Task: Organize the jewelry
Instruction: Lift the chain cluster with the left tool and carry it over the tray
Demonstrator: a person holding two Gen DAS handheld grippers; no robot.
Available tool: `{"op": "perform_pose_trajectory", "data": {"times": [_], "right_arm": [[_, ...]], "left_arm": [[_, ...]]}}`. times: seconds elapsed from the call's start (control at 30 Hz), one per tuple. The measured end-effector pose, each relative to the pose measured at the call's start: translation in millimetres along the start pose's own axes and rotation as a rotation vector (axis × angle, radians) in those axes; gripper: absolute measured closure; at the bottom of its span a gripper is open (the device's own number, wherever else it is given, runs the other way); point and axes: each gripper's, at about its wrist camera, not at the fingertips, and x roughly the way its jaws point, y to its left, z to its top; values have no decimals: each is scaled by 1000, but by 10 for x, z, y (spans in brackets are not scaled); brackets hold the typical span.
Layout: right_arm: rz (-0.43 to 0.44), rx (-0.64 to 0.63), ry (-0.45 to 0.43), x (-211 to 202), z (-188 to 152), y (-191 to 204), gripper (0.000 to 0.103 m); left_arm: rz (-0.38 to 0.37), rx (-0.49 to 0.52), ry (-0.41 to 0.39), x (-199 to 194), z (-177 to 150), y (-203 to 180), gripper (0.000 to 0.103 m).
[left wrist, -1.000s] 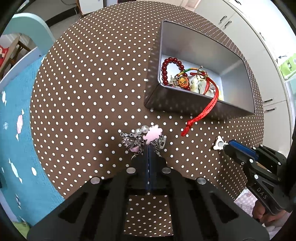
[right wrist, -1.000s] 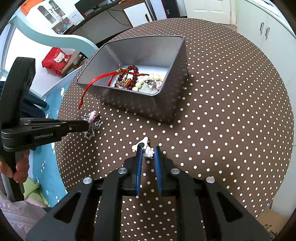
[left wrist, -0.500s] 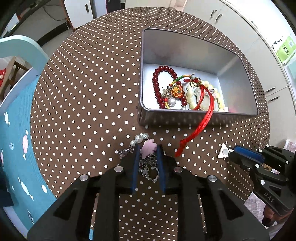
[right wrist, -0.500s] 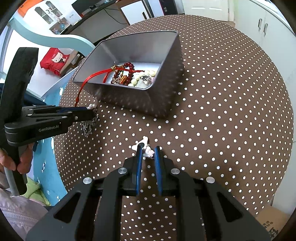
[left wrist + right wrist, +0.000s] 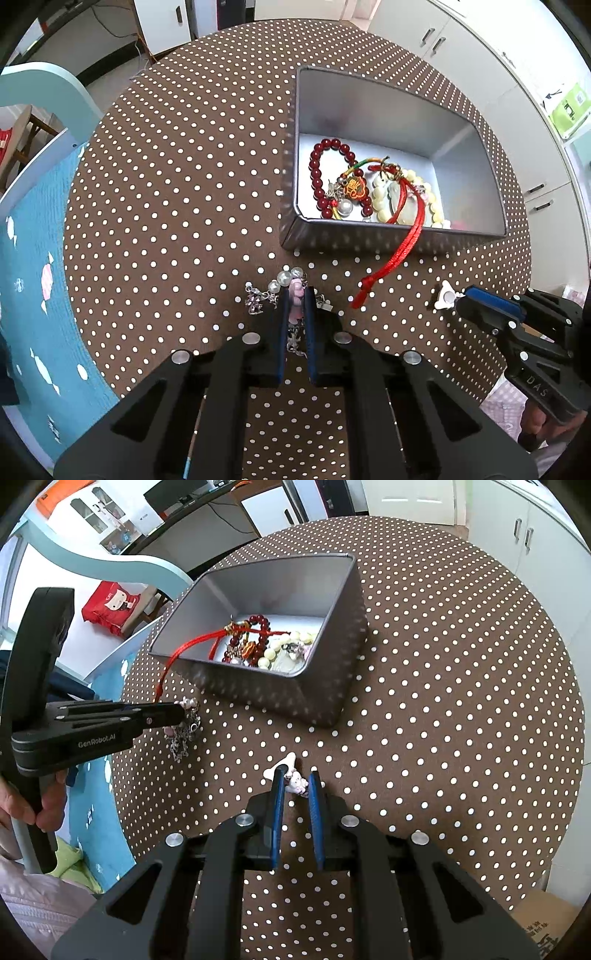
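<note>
Closer to the tin now, left gripper point(image 5: 296, 297) just narrowed again after a brief widening, clamped on the charm bracelet point(image 5: 284, 291).
Pinched at the pink charm, with pearl beads and silver chain spilling out either side, hanging just off the dotted table point(image 5: 166, 177) beside the near wall of the tin point(image 5: 388, 240). Inside the tin: red bead bracelet point(image 5: 325, 173), pale bead bracelet point(image 5: 384, 203), red cord point(image 5: 402, 236) trailing over the near wall onto the table. Right gripper point(image 5: 294, 779) nearly together, clamped on a small white earring point(image 5: 297, 781) at the near edge of the table, well apart from the tin.
</note>
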Motion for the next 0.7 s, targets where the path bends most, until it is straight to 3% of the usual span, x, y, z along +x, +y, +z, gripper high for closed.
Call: {"op": "perform_pose_trajectory", "data": {"times": [0.43,0.7], "right_arm": [[-28,-48,-139,-514,267,115,93],[-18,-88,-177,-556,398,209,94]], "left_arm": [[-89,-75,-199,-870,77,177,96],[-145,-69,-264,-1217,188,90,96]]}}
